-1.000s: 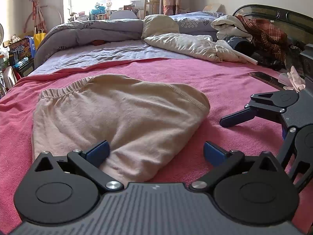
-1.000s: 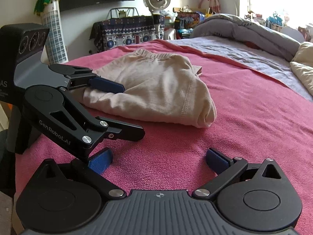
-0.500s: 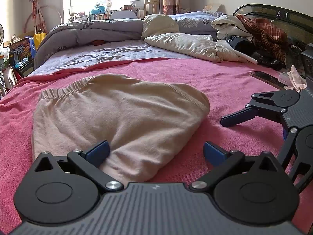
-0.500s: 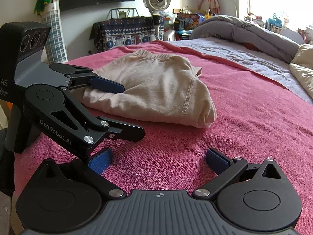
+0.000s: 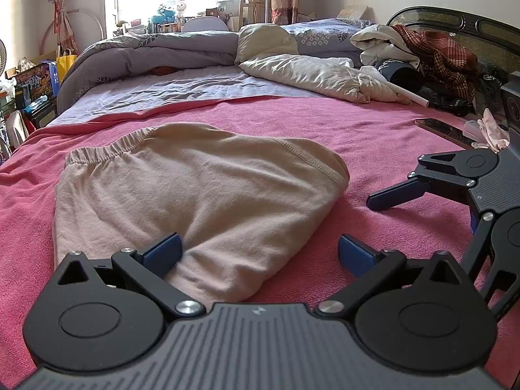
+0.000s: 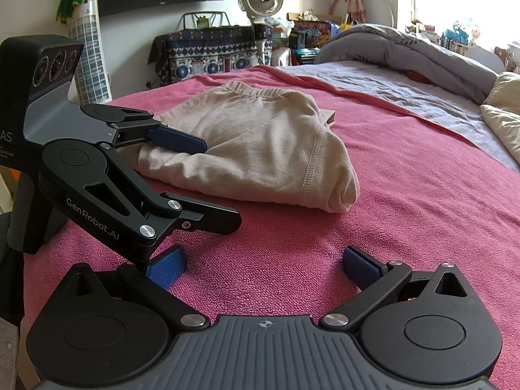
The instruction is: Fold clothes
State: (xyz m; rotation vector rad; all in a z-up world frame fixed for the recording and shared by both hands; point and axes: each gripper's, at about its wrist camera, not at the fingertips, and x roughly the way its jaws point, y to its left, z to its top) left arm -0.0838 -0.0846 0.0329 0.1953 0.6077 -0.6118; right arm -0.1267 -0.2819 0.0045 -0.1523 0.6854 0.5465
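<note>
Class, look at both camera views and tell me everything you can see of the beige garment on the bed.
The beige garment is soft knit, folded into a rounded bundle. It has a gathered elastic waistband at one end and a stitched seam near the other. It lies flat on the pink blanket. The left gripper, jaws open, straddles its near edge, one blue pad against the cloth. The right gripper is off it.

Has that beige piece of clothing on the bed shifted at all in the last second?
No. The beige garment lies in the same spot on the pink blanket, its elastic edge equally far from the blanket's far edge.
</note>
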